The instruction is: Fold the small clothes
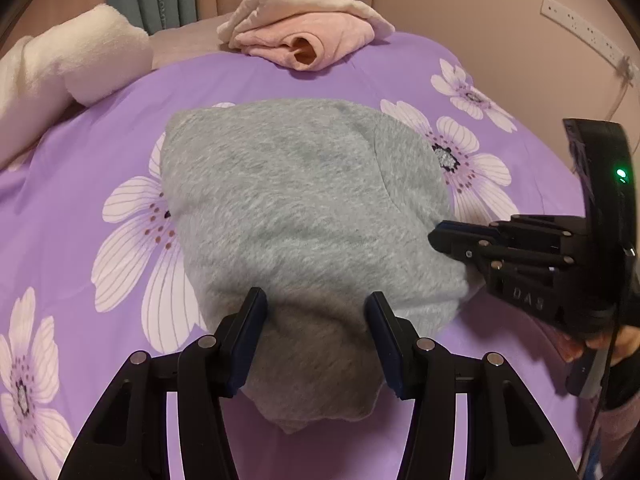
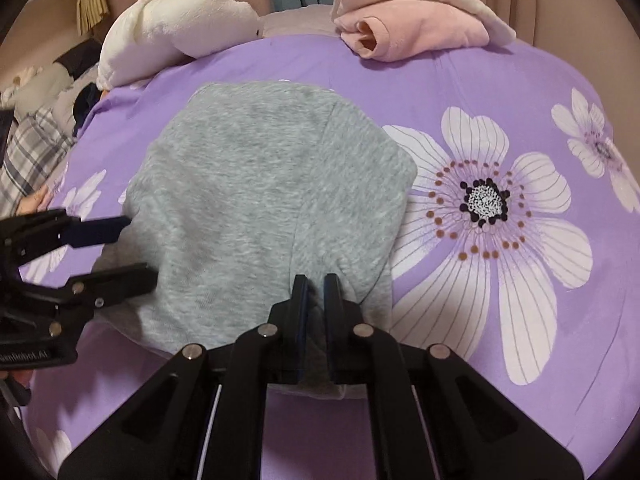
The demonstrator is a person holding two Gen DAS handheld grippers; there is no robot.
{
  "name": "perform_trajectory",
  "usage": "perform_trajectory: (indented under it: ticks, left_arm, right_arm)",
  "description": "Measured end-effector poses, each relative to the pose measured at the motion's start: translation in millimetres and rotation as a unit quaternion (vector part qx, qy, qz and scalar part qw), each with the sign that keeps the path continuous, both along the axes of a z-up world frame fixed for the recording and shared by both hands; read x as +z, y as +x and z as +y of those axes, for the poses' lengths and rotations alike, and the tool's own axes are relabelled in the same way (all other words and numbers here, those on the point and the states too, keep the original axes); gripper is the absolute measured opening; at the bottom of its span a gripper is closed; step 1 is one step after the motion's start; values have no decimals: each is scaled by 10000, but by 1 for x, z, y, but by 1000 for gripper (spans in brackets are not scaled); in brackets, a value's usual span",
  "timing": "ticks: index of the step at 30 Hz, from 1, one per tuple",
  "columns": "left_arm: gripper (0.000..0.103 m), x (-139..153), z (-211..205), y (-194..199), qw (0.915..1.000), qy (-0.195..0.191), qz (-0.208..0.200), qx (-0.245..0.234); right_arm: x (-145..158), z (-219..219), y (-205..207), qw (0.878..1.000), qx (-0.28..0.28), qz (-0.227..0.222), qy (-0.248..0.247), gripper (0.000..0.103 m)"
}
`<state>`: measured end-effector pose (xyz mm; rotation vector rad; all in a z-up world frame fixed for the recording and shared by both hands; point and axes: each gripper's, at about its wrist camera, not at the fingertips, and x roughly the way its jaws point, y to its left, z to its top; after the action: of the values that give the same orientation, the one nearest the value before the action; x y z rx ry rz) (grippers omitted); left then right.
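Grey garment (image 1: pixel 296 208): right gripper (image 2: pixel 316 292) jaws clenched on near edge; left gripper (image 1: pixel 316 320) jaws released, straddling it.

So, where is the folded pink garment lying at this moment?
The folded pink garment lies at the far edge of the purple flowered bedcover, beyond the grey garment. In the left wrist view, a white plush toy sits to its left.

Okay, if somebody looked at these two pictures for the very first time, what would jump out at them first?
Probably the grey garment lying in the middle of the purple bedspread with its big white flowers. Both grippers are at its near edge: the right gripper has its jaws shut on a pinch of grey cloth, while the left gripper straddles a bunched part with its jaws apart. Behind, at the far edge, sits a folded pink garment.
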<state>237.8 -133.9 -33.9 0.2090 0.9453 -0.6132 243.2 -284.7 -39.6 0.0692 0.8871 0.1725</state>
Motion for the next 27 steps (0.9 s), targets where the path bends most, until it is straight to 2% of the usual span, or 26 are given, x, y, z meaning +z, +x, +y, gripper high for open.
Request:
perform_trajectory:
  ticks: [3,5,7,8,13,17,20,23,27]
  left_arm:
    - [52,10,12,-4,9996,-247,46,100]
    - [52,18,24,-4,9987,-467,102,200]
    - [52,25,37,0,9969,-701,140,335]
    - [52,28,42,2,9961,-781,149,384]
    - [52,41,52,31,9908,-1104,185,766]
    - [52,32,45,68,9857,-1213,475,1070]
    - [42,26,33,85,9852,-1127,489,1199]
    - [41,15,18,96,9880,-841,446,1215]
    - [41,-15,5,104,9902,-300,640,1206]
  right_arm:
    - [2,-9,0,9993,-74,26,358,6]
    - [11,-10,-7,9987,-60,-159,478,9]
    - [21,-7,-17,9975,-8,-353,617,23]
    - [25,-6,-21,9965,35,-428,715,25]
    - [35,14,-26,9915,356,-626,1079,24]
    - [33,33,-23,9878,628,-695,1246,24]
    - [24,41,-20,9877,655,-664,1258,23]
    - [9,43,-13,9885,629,-469,1291,22]
    - [-9,49,-5,9916,618,-208,1114,19]
